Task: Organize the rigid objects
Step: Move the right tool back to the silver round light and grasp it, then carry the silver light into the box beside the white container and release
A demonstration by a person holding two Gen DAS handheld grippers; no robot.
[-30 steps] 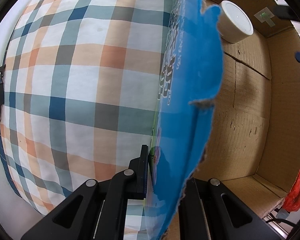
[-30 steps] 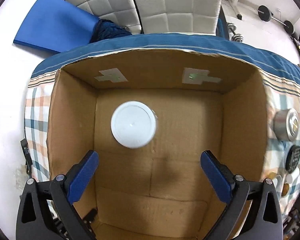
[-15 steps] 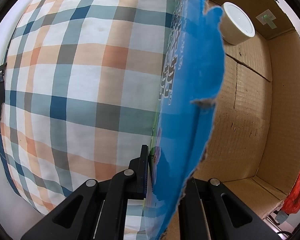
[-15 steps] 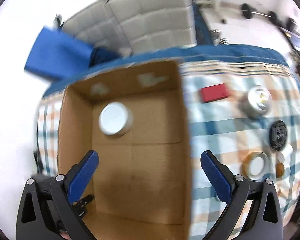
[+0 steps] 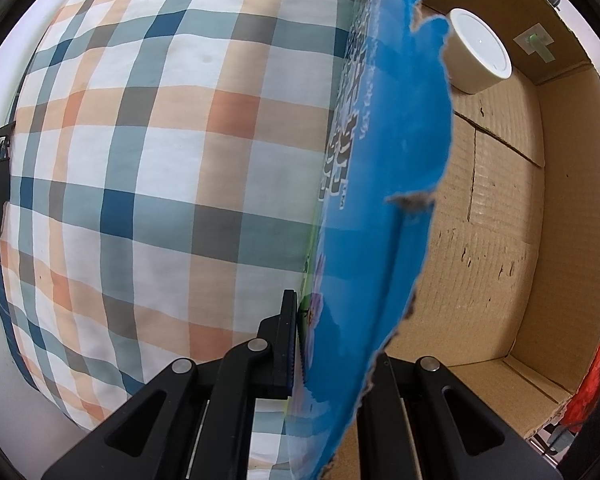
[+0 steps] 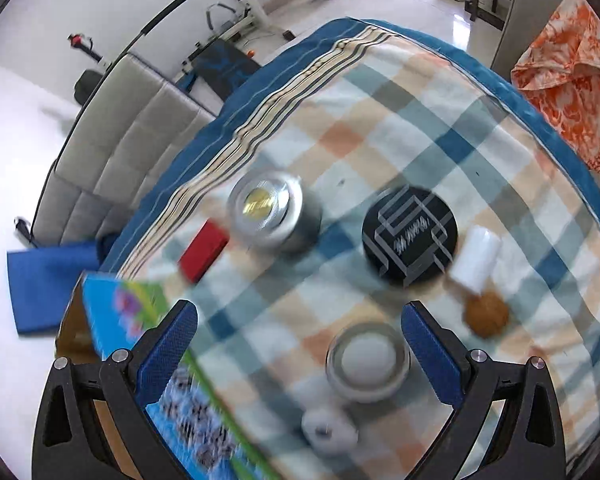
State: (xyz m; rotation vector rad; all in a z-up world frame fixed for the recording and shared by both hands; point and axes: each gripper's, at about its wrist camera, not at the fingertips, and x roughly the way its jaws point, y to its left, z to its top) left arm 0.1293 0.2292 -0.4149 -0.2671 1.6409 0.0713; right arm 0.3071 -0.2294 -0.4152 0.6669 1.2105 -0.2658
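Pinching the box wall [image 5: 384, 184] with our left gripper [image 5: 332, 344], white tub [image 5: 478, 56] already in its far corner.
Our right gripper [image 6: 300, 344] hangs spread and empty; glass jar [image 6: 367, 360] sits upright between its fingers, nearest pick.

Left gripper [image 5: 332, 344]: you see only one finger; the blue box wall [image 5: 384, 184] hides the other.
White cup [image 5: 478, 58]: its left side is behind that torn wall.
Box [image 5: 496, 216]: the near corner is cut off at the lower edge.
Right view: blurred by motion; the print on the box side [image 6: 196, 412] is not readable.
Red block [image 6: 203, 255]: smeared, edges unclear.
Small white piece [image 6: 329, 432]: too blurred for you to identify.
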